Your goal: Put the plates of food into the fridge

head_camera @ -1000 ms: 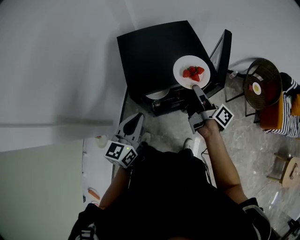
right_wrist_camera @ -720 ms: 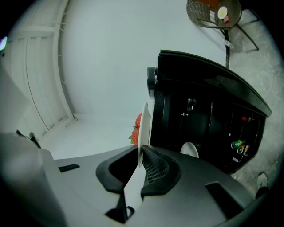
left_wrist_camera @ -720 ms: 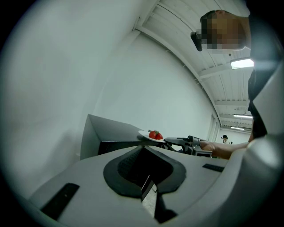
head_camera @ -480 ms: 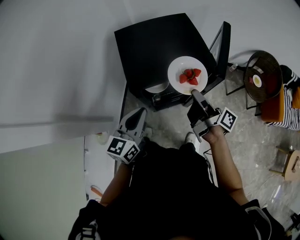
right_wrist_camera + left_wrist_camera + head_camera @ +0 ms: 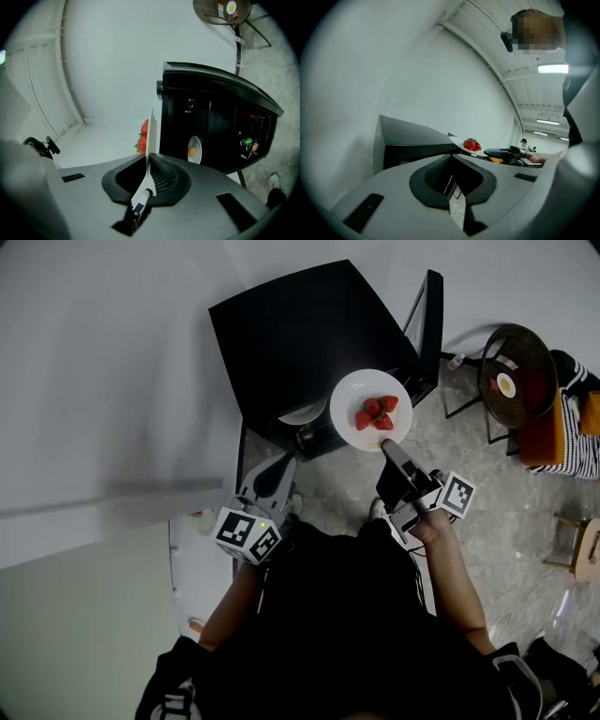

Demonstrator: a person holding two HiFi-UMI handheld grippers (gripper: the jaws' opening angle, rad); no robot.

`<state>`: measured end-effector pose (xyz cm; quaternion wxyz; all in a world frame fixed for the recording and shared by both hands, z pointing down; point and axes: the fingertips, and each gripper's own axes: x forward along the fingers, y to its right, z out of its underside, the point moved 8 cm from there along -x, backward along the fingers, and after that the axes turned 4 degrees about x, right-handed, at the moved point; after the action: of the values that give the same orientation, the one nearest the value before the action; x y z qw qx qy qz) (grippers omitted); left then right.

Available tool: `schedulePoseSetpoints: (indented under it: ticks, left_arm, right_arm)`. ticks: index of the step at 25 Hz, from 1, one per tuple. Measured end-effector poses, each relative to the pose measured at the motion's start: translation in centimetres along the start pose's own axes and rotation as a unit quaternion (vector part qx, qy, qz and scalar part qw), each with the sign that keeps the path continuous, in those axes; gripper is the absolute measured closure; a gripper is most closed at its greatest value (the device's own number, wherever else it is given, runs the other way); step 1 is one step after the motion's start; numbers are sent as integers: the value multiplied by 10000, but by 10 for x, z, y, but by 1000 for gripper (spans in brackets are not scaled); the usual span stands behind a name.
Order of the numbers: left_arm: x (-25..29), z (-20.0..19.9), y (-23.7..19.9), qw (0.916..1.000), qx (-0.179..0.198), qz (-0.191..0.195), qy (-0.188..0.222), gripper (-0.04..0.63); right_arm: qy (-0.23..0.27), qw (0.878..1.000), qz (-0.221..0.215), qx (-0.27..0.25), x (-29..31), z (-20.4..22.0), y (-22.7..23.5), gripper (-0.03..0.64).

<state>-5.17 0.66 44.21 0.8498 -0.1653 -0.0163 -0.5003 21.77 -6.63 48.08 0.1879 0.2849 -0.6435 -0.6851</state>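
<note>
White plate (image 5: 349, 401) held at open fridge (image 5: 309, 334) by right gripper (image 5: 385, 446).
Black fridge, door (image 5: 429, 315) swung open, 2nd plate (image 5: 302, 413) w/ food on shelf inside. White plate level just in front of opening; right gripper's jaws pinch its near rim, just been closing tighter. Left gripper (image 5: 278, 467) jaws together, empty. Strawberries (image 5: 375, 413) mid-plate.
</note>
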Motion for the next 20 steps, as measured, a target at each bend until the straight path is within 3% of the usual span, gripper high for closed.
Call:
schedulePoseSetpoints:
  ticks: [9, 20]
  left_arm:
    - [17, 3, 5, 9996, 51, 264, -62, 571]
    - [14, 2, 6, 9995, 112, 238, -174, 571]
  right_arm:
    - [-74, 9993, 361, 2, -27, -6, 24, 574]
    - [-25, 9961, 876, -34, -14, -31, 103, 574]
